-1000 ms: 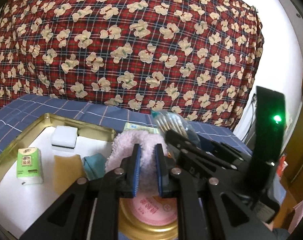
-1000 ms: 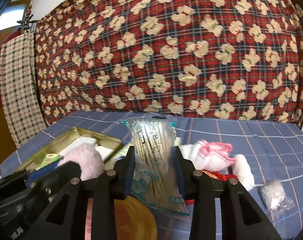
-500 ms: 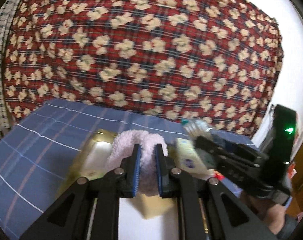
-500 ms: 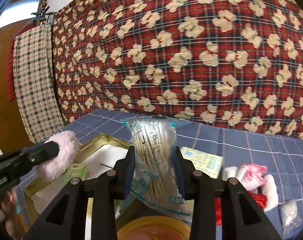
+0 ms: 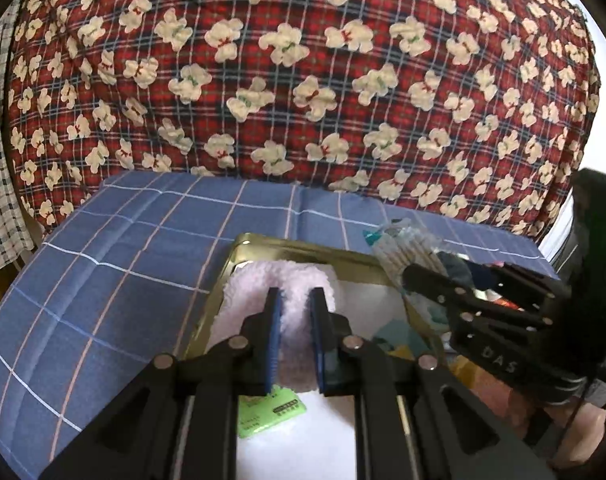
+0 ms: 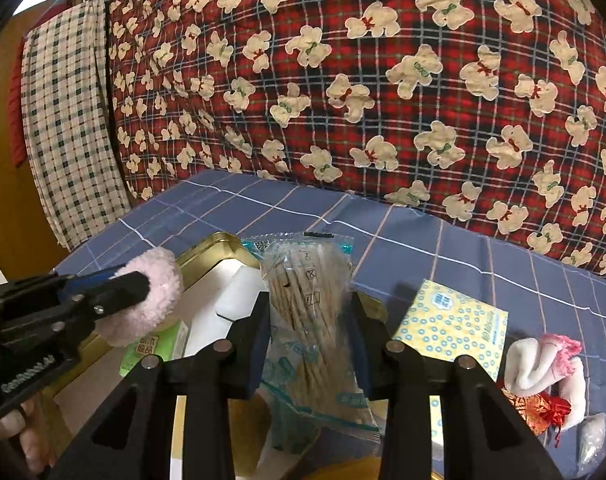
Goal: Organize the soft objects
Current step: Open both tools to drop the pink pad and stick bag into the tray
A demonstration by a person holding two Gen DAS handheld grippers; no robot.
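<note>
L claw [image 5: 294,320]: blue pads pinched tight on a fluffy pale-pink cloth [image 5: 279,280], which bulges up & around both pads. Cloth hangs over the near-left corner area of the gold tin tray [image 5: 303,245], white lining inside. Under the claw, a green tissue pack [image 5: 269,414] lies flat on the tray's white floor; a teal scrap & a yellowish bit sit further right in the tray, partly hidden.

R claw [image 6: 309,312]: clamped on a clear plastic bag of cotton swabs [image 6: 307,280], bag upright btw the pads, teal-printed top edge sticking up above them, lower part of the bag flaring out below the grip. In the left wrist view the same bag & R claw show at right, over the tray's far-right edge.

From the right wrist view, L claw w/ the pink cloth is at left, over the tray's left side; a white sponge block [image 6: 243,290] sits in the tray just behind, touching the green pack's area or nearly so, can't tell. Fingers of the person's hand show bottom-left under the L tool.

Outside the tray, on the blue checked tabletop [image 6: 483,256]: a yellow dotted tissue pack [image 6: 455,326] just right of the R claw, then a white sock w/ pink trim [image 6: 543,364], a small red & gold pouch [image 6: 537,408] touching it, and a small clear packet [image 6: 593,438] at the far right edge.

Behind all: red plaid blanket w/ cream bears [image 6: 383,80]; a green-white checked cloth [image 6: 67,120] hangs at left.
</note>
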